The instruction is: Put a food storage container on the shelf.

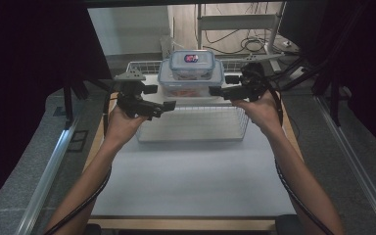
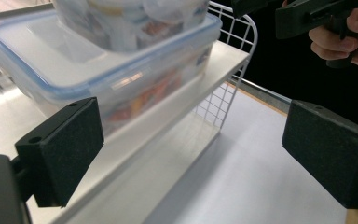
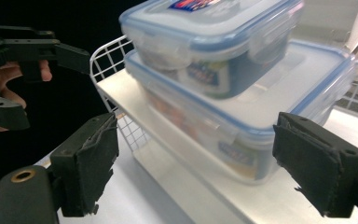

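A small clear container [image 1: 192, 63] with a blue-rimmed lid sits stacked on a larger one [image 1: 191, 84], both on the white top shelf [image 2: 177, 107] of a wire rack [image 1: 191, 125]. My left gripper [image 1: 169, 105] is held at the rack's left front corner, pointing right, open. My right gripper [image 1: 215, 90] points left at the large container's right end, open. In the left gripper view the pads [image 2: 60, 154] stand wide apart in front of the large container [image 2: 51, 60]. In the right gripper view the large container [image 3: 270, 107] and the small one [image 3: 209, 28] lie beyond the open jaws, untouched.
A white mat [image 1: 191, 176] covers the table in front of the rack. A wire basket rim [image 1: 142, 64] shows behind the containers. Black curtains flank both sides, and cables [image 1: 245, 46] lie on the floor at the back.
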